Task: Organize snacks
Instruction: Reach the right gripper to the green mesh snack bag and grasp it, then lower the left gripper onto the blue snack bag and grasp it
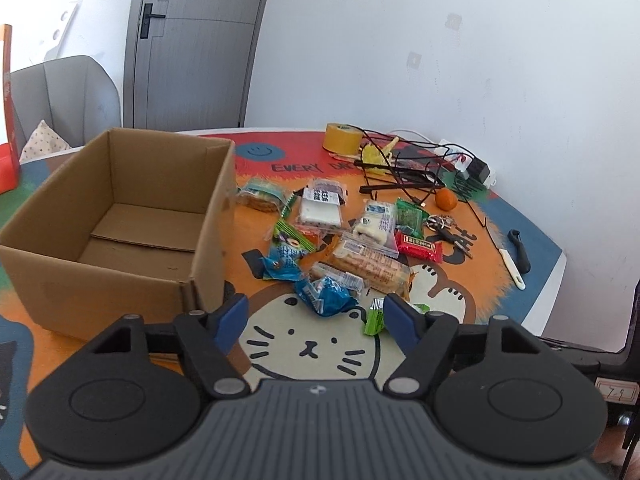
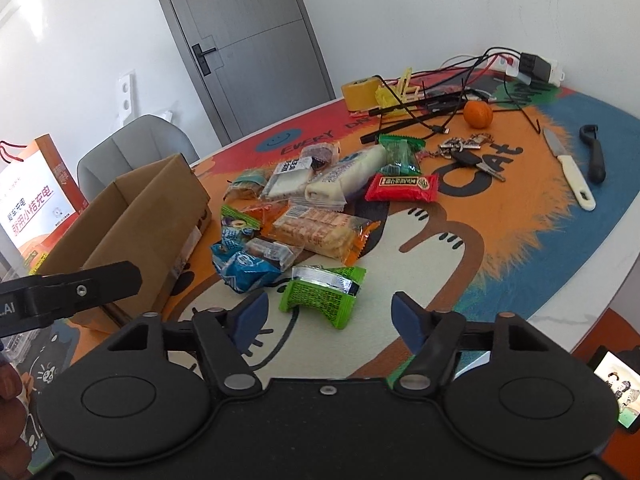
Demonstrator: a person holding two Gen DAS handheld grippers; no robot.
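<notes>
Both tools gape empty: left tool [image 1: 316, 312] and right tool [image 2: 326, 312] seemingly hovering above the green snack [image 2: 322, 294].

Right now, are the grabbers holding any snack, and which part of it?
No, nothing is held. The left gripper and the right gripper both have open jaws with nothing between them. The green snack pack lies on the table, just ahead of the right one.

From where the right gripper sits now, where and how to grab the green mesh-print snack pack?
Pinch the green mesh-print pack across its narrow waist, coming straight down and forward with the open right gripper. It lies flat on the mat, apart from the blue packs; its flared crimped ends would probably slip.
</notes>
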